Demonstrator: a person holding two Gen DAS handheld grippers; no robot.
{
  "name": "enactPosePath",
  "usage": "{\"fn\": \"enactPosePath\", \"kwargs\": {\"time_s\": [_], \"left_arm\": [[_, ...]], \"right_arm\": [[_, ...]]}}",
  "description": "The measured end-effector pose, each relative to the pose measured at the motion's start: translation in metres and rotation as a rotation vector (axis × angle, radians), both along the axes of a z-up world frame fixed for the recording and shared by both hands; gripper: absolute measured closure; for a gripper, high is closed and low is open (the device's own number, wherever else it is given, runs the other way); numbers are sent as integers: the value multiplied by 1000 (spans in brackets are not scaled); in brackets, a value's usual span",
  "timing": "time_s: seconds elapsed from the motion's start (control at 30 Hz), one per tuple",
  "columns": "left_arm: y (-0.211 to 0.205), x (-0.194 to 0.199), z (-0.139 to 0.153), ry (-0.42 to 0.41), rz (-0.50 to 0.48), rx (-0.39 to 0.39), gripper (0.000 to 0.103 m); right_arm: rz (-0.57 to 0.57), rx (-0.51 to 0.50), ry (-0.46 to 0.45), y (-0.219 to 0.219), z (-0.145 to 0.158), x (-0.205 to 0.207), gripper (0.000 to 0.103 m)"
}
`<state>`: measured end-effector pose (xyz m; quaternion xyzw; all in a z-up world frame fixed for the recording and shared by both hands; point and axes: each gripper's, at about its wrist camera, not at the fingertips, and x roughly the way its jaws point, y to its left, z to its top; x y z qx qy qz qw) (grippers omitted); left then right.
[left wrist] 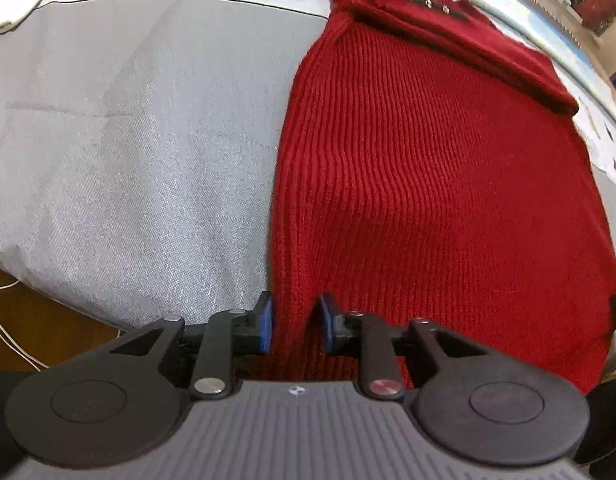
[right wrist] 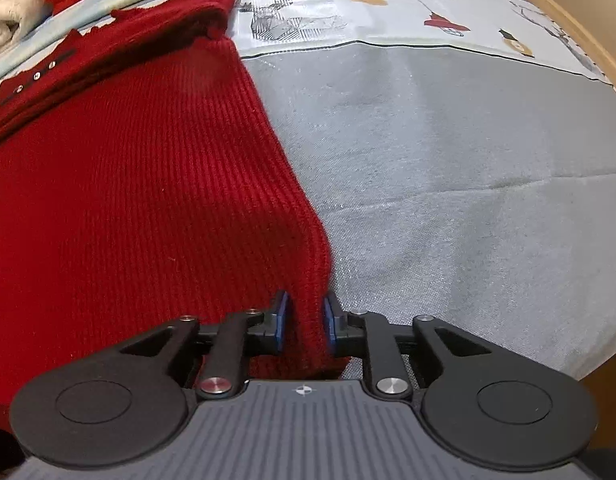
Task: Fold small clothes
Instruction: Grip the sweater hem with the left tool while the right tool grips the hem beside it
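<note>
Overhead, each tool, left [left wrist: 295,326] and right [right wrist: 305,322], pinches the red sweater's [left wrist: 428,184] hem above a grey tablecloth [right wrist: 468,168].

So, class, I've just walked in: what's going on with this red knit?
A person holds a claw in each hand over a red knitted garment spread on a grey cloth. The left claw grips its near left corner and the right claw its near right corner. The sleeves look already folded in; the bottom fold isn't done yet.

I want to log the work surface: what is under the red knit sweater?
The red knit sweater lies on a grey cloth with a printed border. What the cloth covers is hidden.
</note>
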<state>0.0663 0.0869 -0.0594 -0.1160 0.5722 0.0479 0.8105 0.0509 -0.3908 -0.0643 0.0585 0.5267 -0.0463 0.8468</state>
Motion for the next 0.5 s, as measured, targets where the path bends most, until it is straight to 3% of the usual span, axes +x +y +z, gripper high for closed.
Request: {"fn": "enactPosePath", "kwargs": {"time_s": [0.07, 0.13, 0.2, 0.33, 0.5], "left_arm": [[0, 0, -1, -1, -1, 1, 78], [1, -1, 1, -17, 2, -3, 89], [0, -3, 6, -44, 3, -5, 90], [1, -10, 10, -66, 8, -6, 90], [-1, -4, 3, -28, 15, 10, 88]], "right_arm": [[6, -5, 0, 1, 0, -1, 81], [17, -7, -2, 2, 0, -1, 81], [12, -1, -16, 0, 2, -3, 91], [-11, 51, -58, -4, 10, -7, 92], [21, 15, -24, 2, 4, -4, 90]]}}
